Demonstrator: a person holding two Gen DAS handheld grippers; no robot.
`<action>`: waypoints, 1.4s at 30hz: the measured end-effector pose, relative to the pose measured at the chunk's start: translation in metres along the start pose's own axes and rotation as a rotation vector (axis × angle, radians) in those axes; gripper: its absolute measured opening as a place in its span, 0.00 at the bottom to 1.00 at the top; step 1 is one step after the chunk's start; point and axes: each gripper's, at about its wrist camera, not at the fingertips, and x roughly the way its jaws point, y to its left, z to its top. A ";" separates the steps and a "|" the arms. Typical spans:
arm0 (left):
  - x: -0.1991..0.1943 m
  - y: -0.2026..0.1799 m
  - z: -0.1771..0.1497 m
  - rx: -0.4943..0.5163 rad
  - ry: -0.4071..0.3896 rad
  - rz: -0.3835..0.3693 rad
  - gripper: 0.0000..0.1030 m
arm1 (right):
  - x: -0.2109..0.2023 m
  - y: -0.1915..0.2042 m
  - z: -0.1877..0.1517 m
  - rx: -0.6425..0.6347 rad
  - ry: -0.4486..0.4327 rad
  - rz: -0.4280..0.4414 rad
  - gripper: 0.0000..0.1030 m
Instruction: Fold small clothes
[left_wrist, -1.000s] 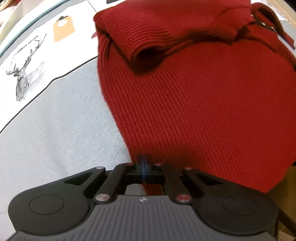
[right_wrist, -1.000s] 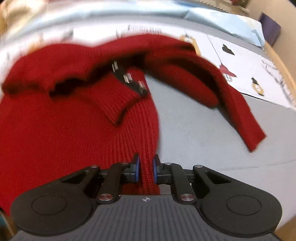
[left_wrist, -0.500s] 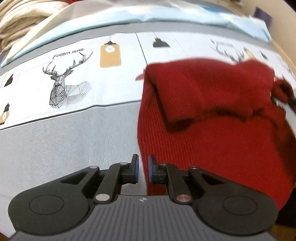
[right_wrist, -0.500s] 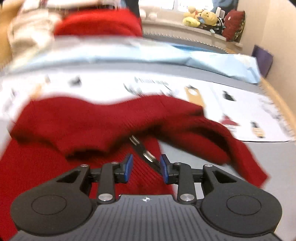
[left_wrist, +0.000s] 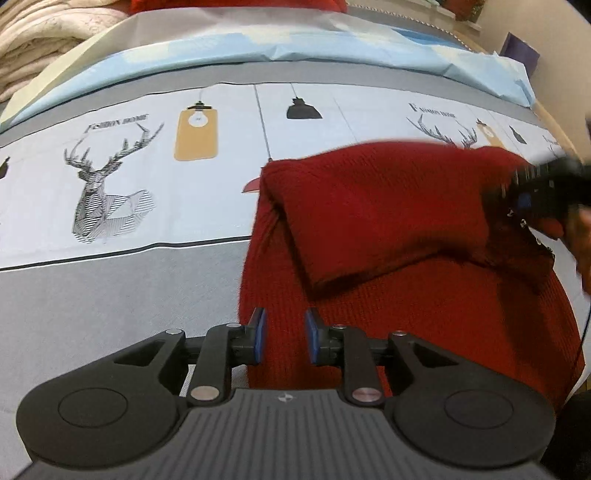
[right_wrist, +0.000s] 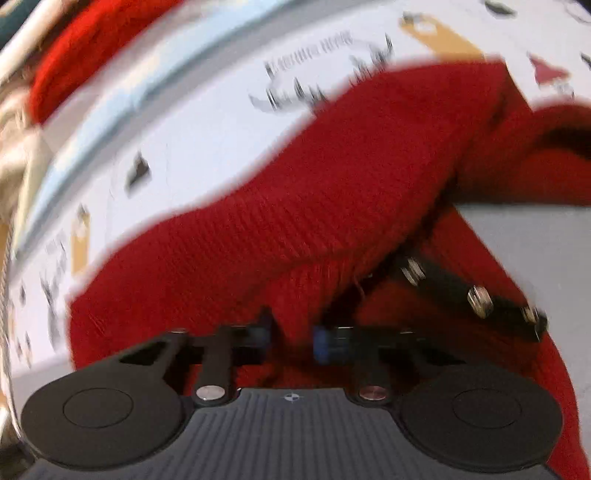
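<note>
A red knit sweater (left_wrist: 406, 295) lies on the bed, one sleeve folded across its chest. My left gripper (left_wrist: 284, 336) hovers just above the sweater's left edge. Its jaws are opening and nothing is pinched between its pads. In the left wrist view my right gripper (left_wrist: 535, 192) shows blurred at the sweater's upper right. In its own view the right gripper (right_wrist: 293, 336) is closing, with a fold of the red sweater (right_wrist: 295, 221) filling the gap between its pads. A black strap with metal studs (right_wrist: 476, 299) runs beside it.
The bed sheet (left_wrist: 110, 288) is grey with a white band printed with deer and lamps. Folded cream blankets (left_wrist: 37, 44) and a light blue cloth (left_wrist: 258, 48) lie at the far side. A person's hand (left_wrist: 583, 240) shows at the right edge.
My left gripper let go of the sweater's edge, rose and opened a little. My right gripper left the hem, opened, swung over to the folded sleeve near the studded strap and narrowed again.
</note>
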 end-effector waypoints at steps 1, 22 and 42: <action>0.004 -0.001 0.004 0.005 0.004 -0.008 0.24 | -0.004 0.011 0.007 -0.025 -0.027 -0.005 0.15; 0.035 -0.020 0.057 -0.140 0.009 -0.183 0.50 | -0.029 0.027 -0.020 -1.003 -0.035 -0.010 0.67; -0.043 0.137 0.032 -0.462 -0.198 -0.028 0.50 | -0.051 0.151 -0.013 -0.244 0.033 1.019 0.15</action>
